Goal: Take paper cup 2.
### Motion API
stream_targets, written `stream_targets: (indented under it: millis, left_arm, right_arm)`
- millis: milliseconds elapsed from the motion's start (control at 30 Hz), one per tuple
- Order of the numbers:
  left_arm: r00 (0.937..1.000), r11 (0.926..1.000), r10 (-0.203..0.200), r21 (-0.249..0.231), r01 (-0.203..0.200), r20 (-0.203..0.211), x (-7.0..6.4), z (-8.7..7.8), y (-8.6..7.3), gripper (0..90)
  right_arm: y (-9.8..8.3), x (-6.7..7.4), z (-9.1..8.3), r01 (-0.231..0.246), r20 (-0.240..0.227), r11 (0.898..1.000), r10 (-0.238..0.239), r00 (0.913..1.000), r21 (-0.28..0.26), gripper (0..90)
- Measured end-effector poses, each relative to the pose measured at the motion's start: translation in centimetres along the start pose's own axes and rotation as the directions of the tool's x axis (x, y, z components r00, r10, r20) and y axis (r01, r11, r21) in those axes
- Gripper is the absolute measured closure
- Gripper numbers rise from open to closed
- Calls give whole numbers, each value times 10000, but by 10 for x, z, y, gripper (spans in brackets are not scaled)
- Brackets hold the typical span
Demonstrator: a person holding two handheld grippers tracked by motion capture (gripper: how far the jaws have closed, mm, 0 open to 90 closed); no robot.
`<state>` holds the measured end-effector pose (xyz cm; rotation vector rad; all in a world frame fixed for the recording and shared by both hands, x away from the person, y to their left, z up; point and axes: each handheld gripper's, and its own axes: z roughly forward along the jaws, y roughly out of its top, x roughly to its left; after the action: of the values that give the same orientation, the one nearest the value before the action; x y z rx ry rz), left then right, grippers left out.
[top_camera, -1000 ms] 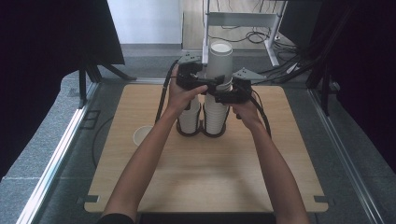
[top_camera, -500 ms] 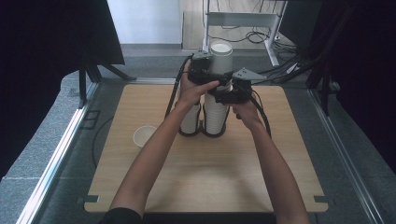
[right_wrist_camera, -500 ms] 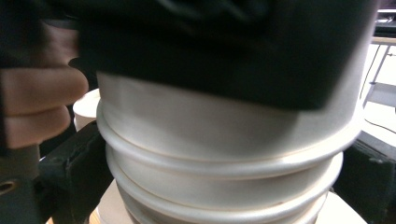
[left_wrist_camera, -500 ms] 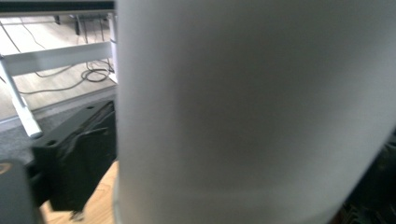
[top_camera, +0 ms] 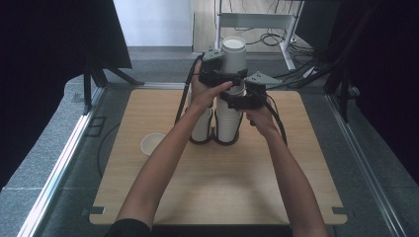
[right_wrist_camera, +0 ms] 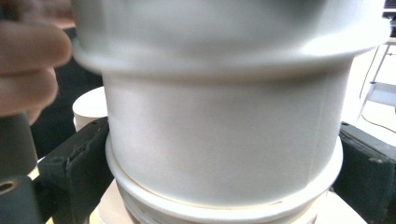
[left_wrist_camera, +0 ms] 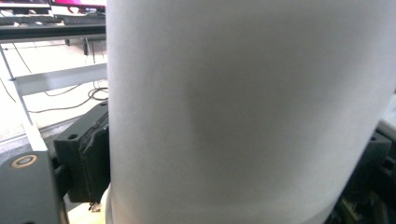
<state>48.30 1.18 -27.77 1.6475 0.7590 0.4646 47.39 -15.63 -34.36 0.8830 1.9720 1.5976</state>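
Left gripper jaws just closing round top cup — stack below.

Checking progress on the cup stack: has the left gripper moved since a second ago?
Yes. The left gripper has shifted right onto the top cup, jaws closing around it.

A lab: black curtains, floor cables, a metal-framed test table.
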Motion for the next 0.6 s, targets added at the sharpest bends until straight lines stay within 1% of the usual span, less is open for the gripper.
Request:
stream_targets:
  millis: [133, 400, 600]
  left_arm:
    - [9998, 9996, -173, -218, 174, 52, 0, -1, 4, 124]
    - [10000, 9985, -94, -536, 94, 10, 0, -5, 16, 125]
    - [9999, 9959, -115, -893, 116, 19, 1, -12, 30, 126]
  right_arm:
    - [0, 0, 0, 17, 5, 10000, -17, 10000, 17, 35]
    - [0, -1, 0, -39, 20, 10000, 39, 10000, 20, 35]
    - [1, -1, 0, 24, -14, 10000, -24, 10000, 10, 35]
